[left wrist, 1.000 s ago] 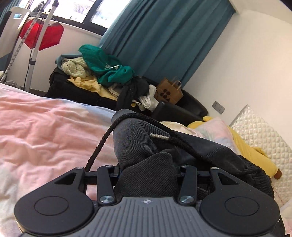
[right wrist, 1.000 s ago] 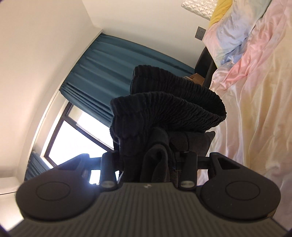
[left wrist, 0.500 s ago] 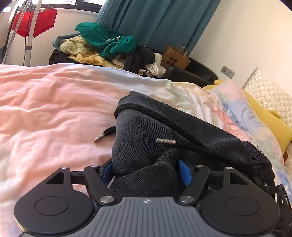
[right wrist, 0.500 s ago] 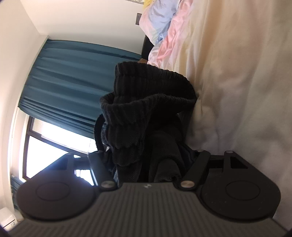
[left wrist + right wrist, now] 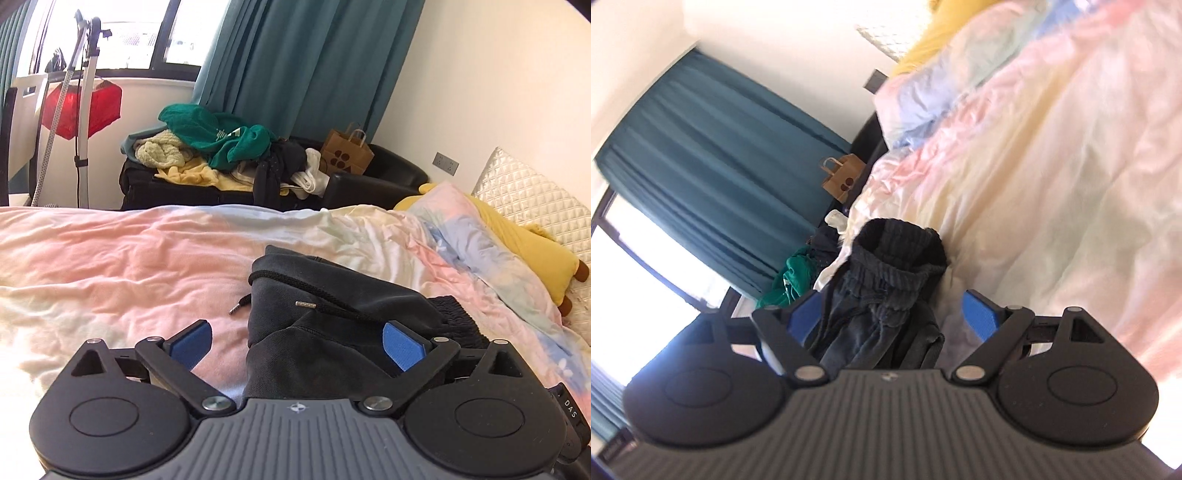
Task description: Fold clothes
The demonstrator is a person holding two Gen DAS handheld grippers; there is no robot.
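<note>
A dark grey garment (image 5: pixel 332 306) with a black drawstring (image 5: pixel 295 284) and a ribbed elastic waistband (image 5: pixel 897 251) lies bunched on the pastel duvet (image 5: pixel 110 258). My left gripper (image 5: pixel 295 343) stands just behind it with its jaws opening wide. The cloth lies between the blue pads (image 5: pixel 192 341) and neither pad presses on it. In the right wrist view, my right gripper (image 5: pixel 894 314) is rolled on its side and its jaws are opening too. The garment sits between its blue pads (image 5: pixel 979 314), loose from both.
A black sofa (image 5: pixel 369 181) behind the bed carries a heap of clothes (image 5: pixel 221 147) and a brown paper bag (image 5: pixel 345 153). A teal curtain (image 5: pixel 306 66), a red bag (image 5: pixel 81 107) and a metal stand (image 5: pixel 83 110) are at the window. Pillows (image 5: pixel 517 229) lie to the right.
Both grippers have opened and let go of the dark garment, which now lies on the duvet. Both have pulled back from it, and the right wrist view has swung round.
</note>
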